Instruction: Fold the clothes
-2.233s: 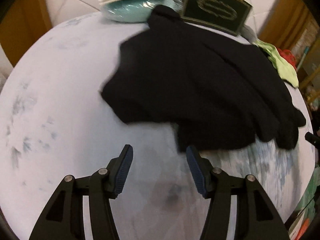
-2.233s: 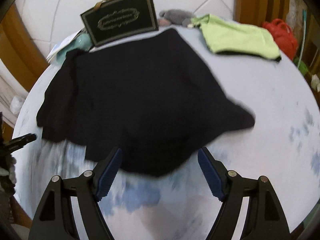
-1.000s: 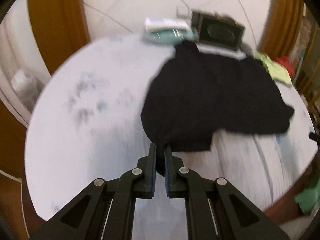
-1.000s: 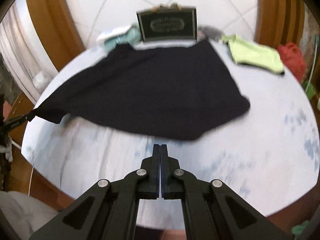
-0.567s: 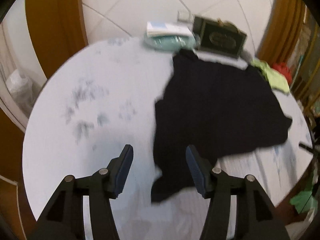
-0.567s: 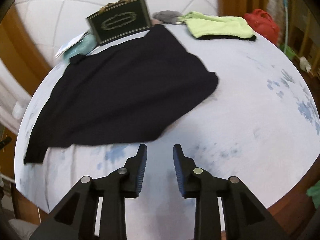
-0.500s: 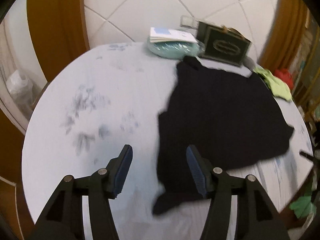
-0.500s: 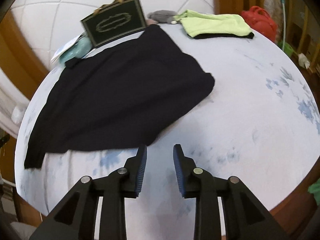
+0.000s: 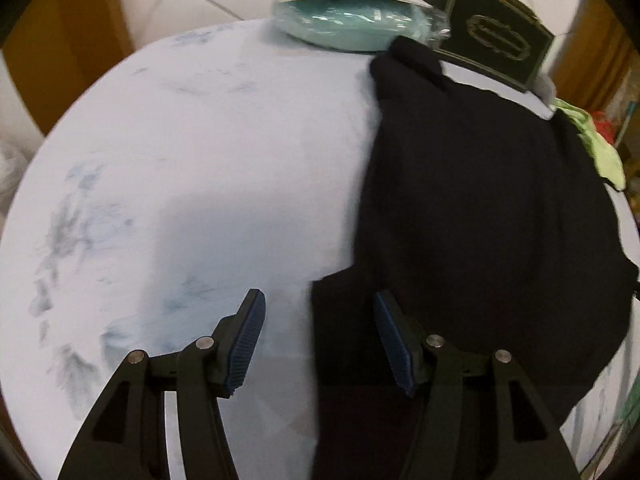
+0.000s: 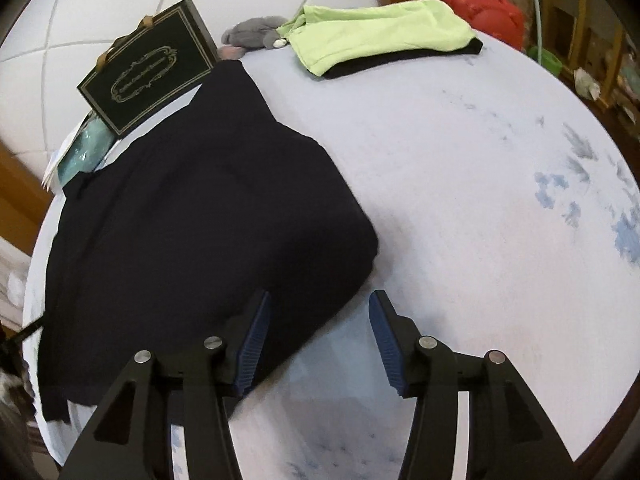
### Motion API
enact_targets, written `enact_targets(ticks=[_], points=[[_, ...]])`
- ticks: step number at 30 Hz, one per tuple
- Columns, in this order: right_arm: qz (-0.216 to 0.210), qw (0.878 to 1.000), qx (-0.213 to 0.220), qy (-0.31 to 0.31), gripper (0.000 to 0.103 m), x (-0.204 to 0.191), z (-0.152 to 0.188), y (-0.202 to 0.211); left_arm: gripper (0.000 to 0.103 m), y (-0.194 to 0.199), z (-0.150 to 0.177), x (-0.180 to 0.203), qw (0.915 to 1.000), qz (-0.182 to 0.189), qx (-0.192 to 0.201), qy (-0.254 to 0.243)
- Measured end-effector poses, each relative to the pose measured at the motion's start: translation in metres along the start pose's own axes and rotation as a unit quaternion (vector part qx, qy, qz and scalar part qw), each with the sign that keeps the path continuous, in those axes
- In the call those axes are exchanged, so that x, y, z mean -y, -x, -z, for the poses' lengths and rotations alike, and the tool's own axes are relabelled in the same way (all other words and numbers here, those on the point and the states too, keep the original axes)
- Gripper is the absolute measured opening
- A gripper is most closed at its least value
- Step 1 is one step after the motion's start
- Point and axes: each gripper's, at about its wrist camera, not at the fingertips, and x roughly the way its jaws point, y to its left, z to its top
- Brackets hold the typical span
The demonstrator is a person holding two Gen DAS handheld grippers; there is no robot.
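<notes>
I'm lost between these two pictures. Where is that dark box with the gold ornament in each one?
Left wrist view: the dark box stands at the top right, behind the black garment.
Right wrist view: the box is at the upper left, again just beyond the garment.
Shared landmark: the lime-green cloth on the table's far side.

A round table (image 10: 460, 184) is covered by a pale cloth printed with faint blue motifs. A black garment (image 10: 200, 216) is spread across it. Along the far edge are set a dark gold-trimmed box (image 10: 148, 68), a teal packet (image 9: 348, 24) (papers stacked on top), a grey soft toy (image 10: 252, 32) and folded lime-green clothing (image 10: 380, 32).
</notes>
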Motion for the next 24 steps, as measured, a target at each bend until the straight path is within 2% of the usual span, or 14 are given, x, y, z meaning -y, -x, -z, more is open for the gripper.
enact_targets(ticks=[6, 7, 8, 9, 10, 11, 12, 13, 14, 15, 16, 19, 22, 24], points=[[0.006, 1.0, -0.009, -0.01, 0.062, -0.006, 0.006, -0.013, 0.057, -0.009, -0.007, 0.008, 0.9995, 0.01, 0.013, -0.026], [0.008, 1.0, -0.008, -0.011, 0.066, -0.007, 0.007, -0.015, 0.046, -0.008, -0.007, 0.008, 0.9995, 0.012, 0.016, -0.024], [0.011, 1.0, -0.005, -0.01, 0.068, -0.01, 0.006, -0.016, 0.021, -0.007, -0.006, 0.01, 0.9994, 0.014, 0.018, -0.025], [0.015, 1.0, -0.002, -0.009, 0.069, -0.012, 0.006, -0.018, 0.011, -0.006, -0.005, 0.012, 0.9993, 0.018, 0.019, -0.027], [0.02, 1.0, 0.001, -0.007, 0.071, -0.014, 0.004, -0.02, 0.006, -0.005, -0.004, 0.015, 0.9992, 0.023, 0.018, -0.027], [0.027, 1.0, 0.003, -0.005, 0.071, -0.017, 0.003, -0.022, 0.005, -0.004, -0.003, 0.017, 0.9992, 0.021, 0.017, -0.028], [0.036, 0.999, 0.003, 0.0, 0.069, -0.021, 0.002, -0.025, 0.004, -0.002, -0.002, 0.018, 0.9993, 0.015, 0.018, -0.029], [0.045, 0.999, 0.004, 0.01, 0.051, -0.027, 0.0, -0.027, 0.004, 0.003, -0.001, 0.017, 0.9994, 0.005, 0.023, -0.027], [0.047, 0.999, 0.005, 0.02, 0.044, -0.033, -0.001, -0.028, 0.004, 0.01, 0.001, 0.015, 0.9993, -0.007, 0.031, -0.022], [0.043, 0.999, 0.004, 0.032, 0.024, -0.039, -0.002, -0.028, 0.003, 0.021, 0.002, 0.007, 0.9987, -0.021, 0.044, -0.013], [0.041, 0.998, 0.006, 0.043, 0.012, -0.045, -0.003, -0.028, 0.003, 0.034, 0.003, -0.003, 0.9975, -0.038, 0.06, -0.001], [0.059, 0.995, 0.044, 0.07, 0.011, -0.062, -0.01, -0.005, 0.004, 0.076, 0.008, -0.04, 0.9921, -0.066, 0.096, 0.046], [0.071, 0.991, 0.082, 0.075, 0.011, -0.067, -0.016, 0.026, 0.004, 0.086, 0.015, -0.06, 0.9901, -0.08, 0.095, 0.064], [0.063, 0.99, 0.081, 0.092, 0.021, -0.069, -0.017, 0.034, 0.005, 0.076, 0.021, -0.064, 0.9888, -0.103, 0.088, 0.062]])
